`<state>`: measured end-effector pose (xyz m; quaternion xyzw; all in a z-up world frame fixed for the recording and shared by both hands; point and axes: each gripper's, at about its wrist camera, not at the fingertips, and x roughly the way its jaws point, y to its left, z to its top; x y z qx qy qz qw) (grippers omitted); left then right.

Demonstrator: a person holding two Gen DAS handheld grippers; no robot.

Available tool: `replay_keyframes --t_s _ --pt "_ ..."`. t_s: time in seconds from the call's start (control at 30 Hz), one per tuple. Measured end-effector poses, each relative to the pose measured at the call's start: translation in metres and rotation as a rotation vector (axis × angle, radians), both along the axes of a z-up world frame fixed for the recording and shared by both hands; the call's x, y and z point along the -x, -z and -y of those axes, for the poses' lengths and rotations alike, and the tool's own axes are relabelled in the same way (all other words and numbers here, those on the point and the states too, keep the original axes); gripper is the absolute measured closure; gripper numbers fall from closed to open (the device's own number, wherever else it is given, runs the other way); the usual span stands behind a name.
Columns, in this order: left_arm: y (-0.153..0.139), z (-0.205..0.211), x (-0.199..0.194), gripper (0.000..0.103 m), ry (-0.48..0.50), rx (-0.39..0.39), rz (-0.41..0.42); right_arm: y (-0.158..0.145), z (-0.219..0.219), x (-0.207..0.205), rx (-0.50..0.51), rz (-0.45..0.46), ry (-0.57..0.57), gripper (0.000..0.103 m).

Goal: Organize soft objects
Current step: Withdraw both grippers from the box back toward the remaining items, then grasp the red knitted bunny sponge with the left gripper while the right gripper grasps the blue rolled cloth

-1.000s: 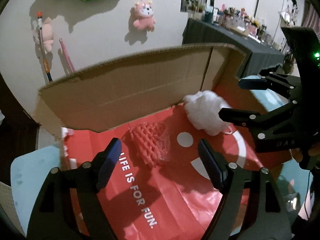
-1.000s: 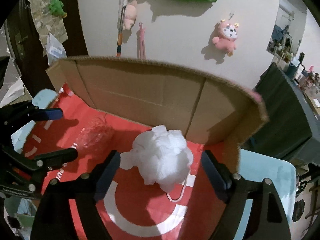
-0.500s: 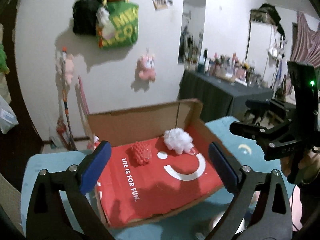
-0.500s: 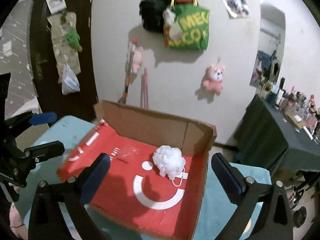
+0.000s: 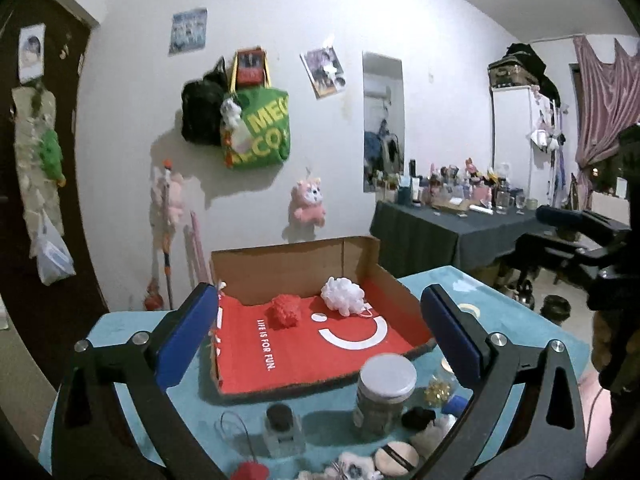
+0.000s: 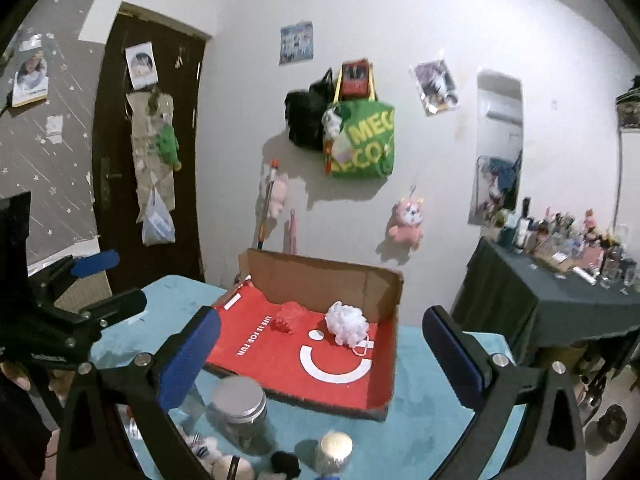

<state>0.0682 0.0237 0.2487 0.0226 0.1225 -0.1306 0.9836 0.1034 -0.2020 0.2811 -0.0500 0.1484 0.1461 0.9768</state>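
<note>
Here, both grippers are held level and well back from the table (image 5: 120, 322). The left gripper (image 5: 316, 334) has its 2 blue-padded fingers (image 5: 186, 334) spread wide with nothing between them, having just been opening; the right gripper (image 6: 320, 356) is likewise spread and empty. In the shallow cardboard tray (image 5: 400, 292) with its red liner, the red mesh sponge (image 5: 286, 310) lies beside the white bath pouf (image 5: 342, 294) — both near the back wall, apart from each other. A lidded glass jar (image 5: 382, 390) stands in front of the tray. Compared with 1 second earlier — when the fingers hung low over the tray, close to the 2 soft objects — both grippers have drawn back and risen, bringing the whole tray into view.
</note>
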Motion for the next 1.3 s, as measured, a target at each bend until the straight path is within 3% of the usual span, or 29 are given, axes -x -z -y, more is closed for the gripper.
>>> replay_keyframes --t_s 0.33,0.5,0.87,1.3 --pt "0.049 0.007 0.073 0.000 -0.071 0.037 0.064 0.053 -0.002 0.087 0.018 0.116 0.120 0.000" --pt "0.080 0.010 0.084 0.000 -0.098 0.048 0.026 0.090 -0.008 0.105 0.018 0.112 0.160 0.000" --pt "0.143 0.022 0.084 0.000 -0.127 0.007 -0.100 0.151 -0.008 0.102 -0.002 -0.011 0.180 0.000" --pt "0.188 0.019 0.059 0.000 -0.151 0.004 -0.263 0.203 0.002 0.079 -0.024 -0.182 0.209 0.000"
